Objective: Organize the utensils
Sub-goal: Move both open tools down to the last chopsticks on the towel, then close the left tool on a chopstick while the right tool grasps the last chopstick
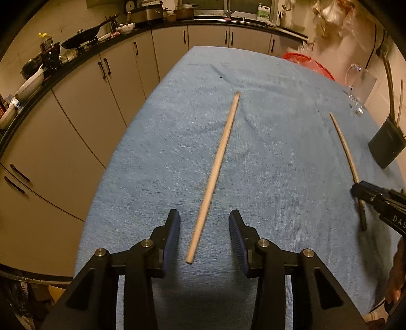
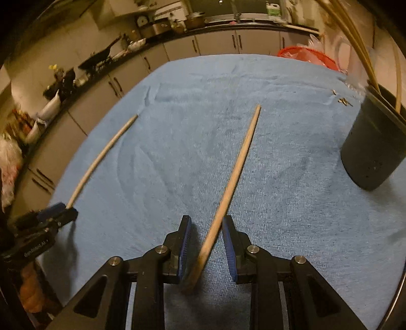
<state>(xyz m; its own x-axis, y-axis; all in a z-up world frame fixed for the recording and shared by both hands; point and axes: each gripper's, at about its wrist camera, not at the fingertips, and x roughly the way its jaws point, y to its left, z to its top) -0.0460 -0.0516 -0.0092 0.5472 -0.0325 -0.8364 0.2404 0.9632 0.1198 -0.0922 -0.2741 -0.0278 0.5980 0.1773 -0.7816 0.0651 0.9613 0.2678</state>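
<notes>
Blue towel-covered table (image 1: pixel 253 152), black cylindrical holder (image 2: pixel 373 149) at right. Two pale wooden chopsticks (image 1: pixel 215 175) lie well apart; left gripper (image 1: pixel 204 223) and right gripper (image 2: pixel 206 228) each straddle one, jaws narrow, not yet pinching. Close squarely before lifting.

Blue terry cloth (image 1: pixel 253 157) covers the table, w/ a few shallow wrinkles. Behind it, a run of beige kitchen cabinets w/ dark bar handles (image 1: pixel 83 106) under a black countertop (image 1: pixel 66 73). On the counter: black frying pan (image 1: pixel 81 38), white bowls (image 1: pixel 30 85), a steel pot (image 1: pixel 186 11), a green plastic bottle (image 1: pixel 264 11), other clutter too small to tell. Red plastic basket (image 2: pixel 308 57) just past the table's far edge. Clear glass jug (image 1: pixel 356 76) at the far right edge of the cloth, small metal bits (image 2: pixel 342 99) lying nearby.
</notes>
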